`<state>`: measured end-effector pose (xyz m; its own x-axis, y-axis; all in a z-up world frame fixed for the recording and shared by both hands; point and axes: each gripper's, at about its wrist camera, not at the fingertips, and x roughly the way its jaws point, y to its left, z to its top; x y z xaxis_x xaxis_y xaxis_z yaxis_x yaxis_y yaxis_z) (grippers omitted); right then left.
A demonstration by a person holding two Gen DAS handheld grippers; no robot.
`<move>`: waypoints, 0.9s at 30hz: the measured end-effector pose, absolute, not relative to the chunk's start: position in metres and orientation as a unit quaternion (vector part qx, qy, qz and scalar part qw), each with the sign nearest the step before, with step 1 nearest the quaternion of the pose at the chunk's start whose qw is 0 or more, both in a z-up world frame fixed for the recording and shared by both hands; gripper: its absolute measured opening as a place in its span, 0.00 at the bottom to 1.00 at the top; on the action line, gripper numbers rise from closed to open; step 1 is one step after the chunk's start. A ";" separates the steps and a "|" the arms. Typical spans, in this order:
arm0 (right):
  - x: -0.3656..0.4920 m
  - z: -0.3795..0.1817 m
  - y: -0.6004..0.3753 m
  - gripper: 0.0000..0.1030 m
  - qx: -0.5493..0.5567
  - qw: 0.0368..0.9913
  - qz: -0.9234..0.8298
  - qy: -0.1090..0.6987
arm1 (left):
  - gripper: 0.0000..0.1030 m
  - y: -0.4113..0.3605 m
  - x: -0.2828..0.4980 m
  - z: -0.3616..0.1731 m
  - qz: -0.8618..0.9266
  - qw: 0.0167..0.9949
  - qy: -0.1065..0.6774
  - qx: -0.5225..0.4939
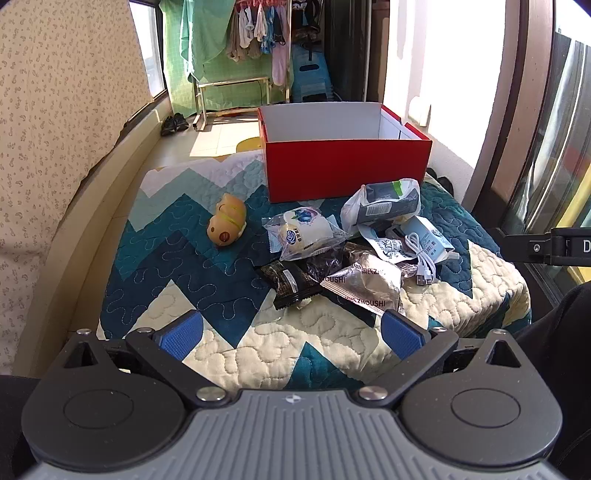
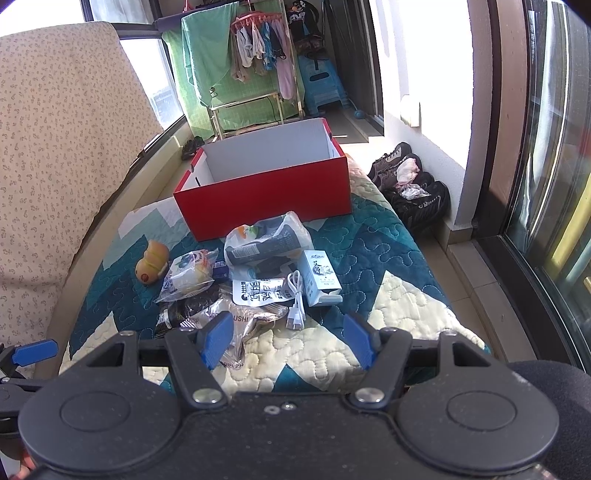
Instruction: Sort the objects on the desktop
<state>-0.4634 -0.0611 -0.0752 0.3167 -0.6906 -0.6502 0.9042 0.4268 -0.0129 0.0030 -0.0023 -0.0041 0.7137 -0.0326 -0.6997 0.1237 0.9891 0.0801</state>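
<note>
An open red box (image 1: 347, 170) (image 2: 266, 192) with a white inside stands at the far end of a quilted surface. In front of it lies a pile: a yellow duck toy (image 1: 226, 223) (image 2: 151, 263), a clear bun packet (image 1: 306, 232) (image 2: 188, 275), a white bag (image 1: 384, 205) (image 2: 266, 240), a light blue carton (image 1: 428, 236) (image 2: 320, 277), a white USB cable (image 1: 421, 262) (image 2: 295, 299), a silver snack packet (image 1: 369, 284) (image 2: 229, 325) and a dark packet (image 1: 291, 284). My left gripper (image 1: 291, 334) is open and empty, short of the pile. My right gripper (image 2: 288, 341) is open and empty near the cable.
The blue, teal and cream quilt (image 1: 207, 280) (image 2: 399, 295) covers the surface. A curtain hangs at the left (image 1: 55, 110). Shoes (image 2: 413, 184) lie on the floor at the right. A clothes rack (image 1: 255, 33) stands behind. A glass door (image 2: 546, 184) runs along the right.
</note>
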 end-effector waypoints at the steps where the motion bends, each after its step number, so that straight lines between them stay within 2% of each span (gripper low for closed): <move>1: -0.463 -0.081 -0.060 0.64 0.181 0.790 -0.504 0.297 | 1.00 -0.002 0.004 -0.004 -0.044 0.923 0.379 0.058; 16: -0.431 -0.062 -0.079 0.64 0.186 0.789 -0.504 0.298 | 1.00 -0.013 0.024 -0.003 -0.088 0.930 0.348 0.076; 27: -0.406 -0.054 -0.141 0.64 0.166 0.786 -0.512 0.305 | 1.00 -0.015 0.089 0.002 -0.054 0.941 0.319 0.102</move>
